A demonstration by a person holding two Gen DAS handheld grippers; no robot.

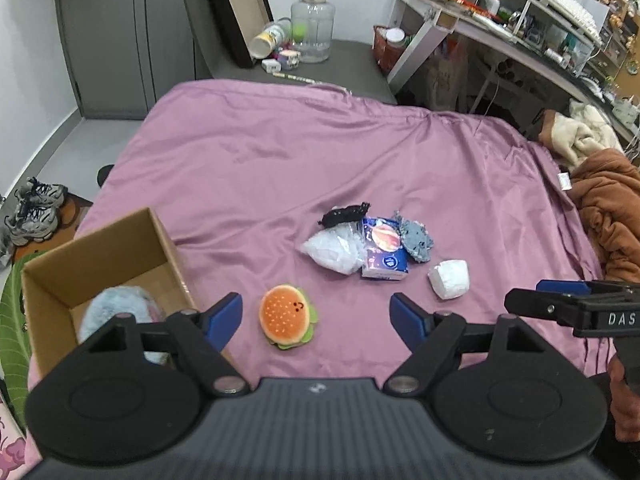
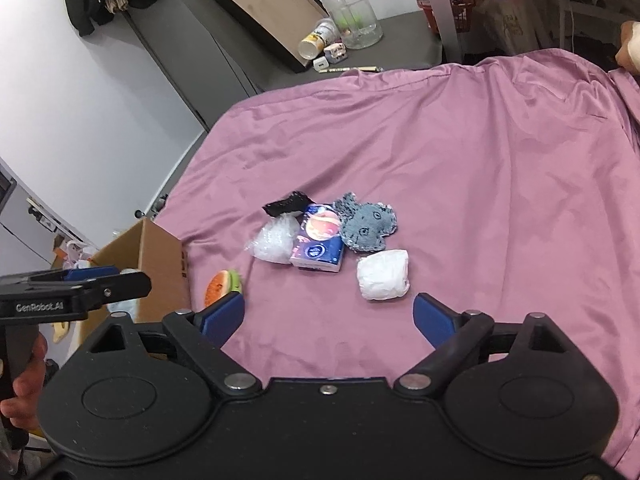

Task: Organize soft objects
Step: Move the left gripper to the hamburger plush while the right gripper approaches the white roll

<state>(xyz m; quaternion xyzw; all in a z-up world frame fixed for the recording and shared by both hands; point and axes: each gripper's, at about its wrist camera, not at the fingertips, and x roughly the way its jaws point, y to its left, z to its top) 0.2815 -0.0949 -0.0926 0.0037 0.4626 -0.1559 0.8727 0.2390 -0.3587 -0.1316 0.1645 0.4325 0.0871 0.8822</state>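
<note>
On the purple bedsheet (image 1: 304,152) lie a burger plush (image 1: 286,317), a clear plastic bag (image 1: 334,250), a blue tissue pack (image 1: 384,254), a grey fuzzy cloth (image 1: 416,238), a black item (image 1: 344,213) and a white bundle (image 1: 450,279). A cardboard box (image 1: 100,256) at the left holds a pale blue plush (image 1: 120,308). My left gripper (image 1: 316,320) is open and empty around the burger plush, above it. My right gripper (image 2: 328,318) is open and empty, just short of the white bundle (image 2: 383,275). The burger (image 2: 222,283) shows partly there.
A brown blanket (image 1: 612,216) is heaped at the bed's right edge. A grey platform beyond the bed carries a clear jug (image 1: 312,28) and cups. Shoes (image 1: 36,208) sit on the floor at left. A cluttered desk (image 1: 520,20) stands at back right.
</note>
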